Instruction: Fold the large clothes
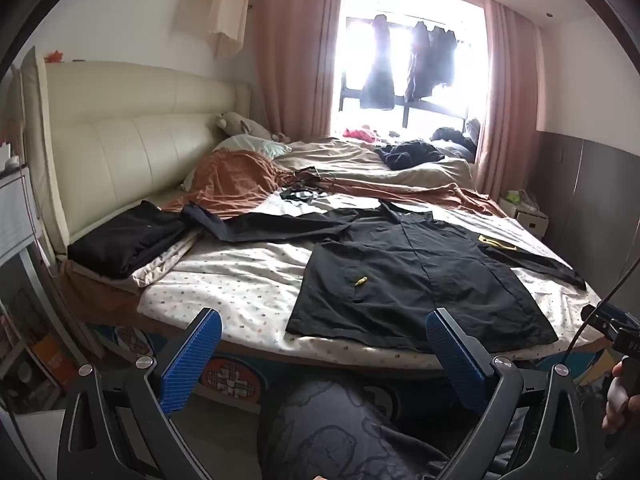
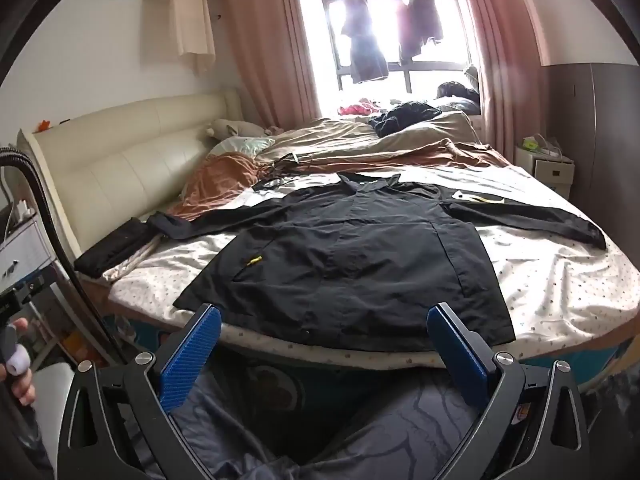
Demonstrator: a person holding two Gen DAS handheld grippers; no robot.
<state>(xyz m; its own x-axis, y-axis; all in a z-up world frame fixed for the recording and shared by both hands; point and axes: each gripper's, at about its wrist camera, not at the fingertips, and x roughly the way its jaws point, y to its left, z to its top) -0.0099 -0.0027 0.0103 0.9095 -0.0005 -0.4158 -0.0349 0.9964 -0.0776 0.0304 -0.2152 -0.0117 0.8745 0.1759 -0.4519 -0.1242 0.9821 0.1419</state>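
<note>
A large black long-sleeved jacket (image 1: 416,276) lies spread flat on the bed, sleeves out to both sides, hem toward me; it also shows in the right wrist view (image 2: 360,256). A small yellow zipper pull (image 1: 361,280) sits on its left front. My left gripper (image 1: 324,326) is open and empty, held short of the bed's near edge, left of the hem. My right gripper (image 2: 324,324) is open and empty, just before the hem's middle.
The bed has a dotted white sheet (image 1: 240,280). A folded black garment (image 1: 128,240) lies at the left by the cream headboard (image 1: 120,140). An orange blanket (image 1: 236,180), a beige duvet and dark clothes (image 1: 408,152) lie at the far side. A nightstand (image 2: 548,168) stands at the right.
</note>
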